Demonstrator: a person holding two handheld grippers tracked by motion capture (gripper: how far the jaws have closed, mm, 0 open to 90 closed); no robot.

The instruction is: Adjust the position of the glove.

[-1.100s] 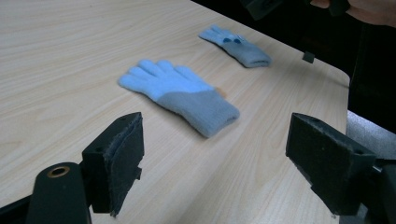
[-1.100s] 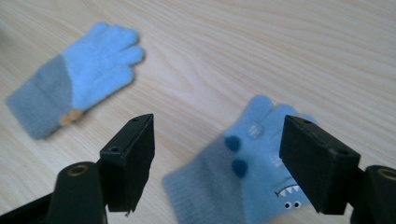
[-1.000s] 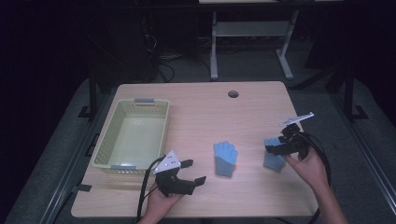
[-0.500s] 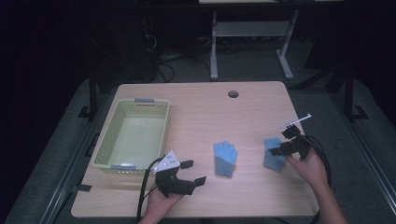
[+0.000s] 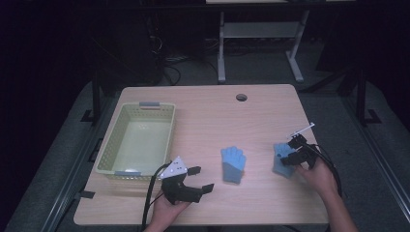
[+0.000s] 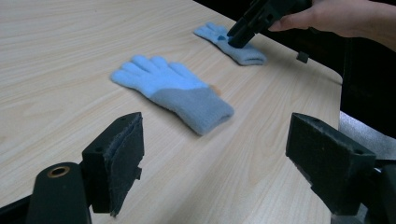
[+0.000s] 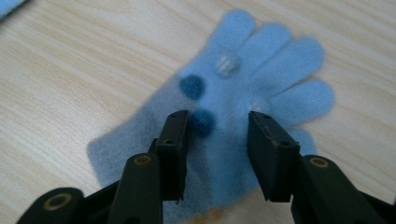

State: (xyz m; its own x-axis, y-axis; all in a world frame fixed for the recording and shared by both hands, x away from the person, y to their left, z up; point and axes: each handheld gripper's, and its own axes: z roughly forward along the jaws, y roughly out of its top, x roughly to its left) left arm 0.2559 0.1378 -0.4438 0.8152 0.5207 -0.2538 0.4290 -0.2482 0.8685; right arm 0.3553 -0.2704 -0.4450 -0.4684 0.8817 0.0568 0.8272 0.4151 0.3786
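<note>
We have 2 blue gloves flat on the counter (image 5: 261,106) and a pale green basket (image 5: 109,150) at the left, which looks like where they are meant to go.

Our right claw (image 5: 289,158) is down over the far glove (image 5: 281,159), near the counter's right edge. In the right gripper view its jaws stand apart, straddling the palm of that glove (image 7: 233,121) just below the dark and pale pom-pom dots; the fabric lies between them but is not yet pinched. We judge the approach aims at the middle of the palm so that a closing grip gathers a fold of knit rather than a loose finger.

Our left claw (image 5: 192,180) hangs low near the front edge, just beside the basket's near corner, its jaws wide apart and holding nothing. In the left gripper view the near glove (image 6: 173,95) lies ahead between the jaws, fingers pointing away, cuff toward us, with the far glove (image 6: 231,44) beyond it under the other claw. The left seems parked and ready, facing its glove with the basket close by for a short carry.
</note>
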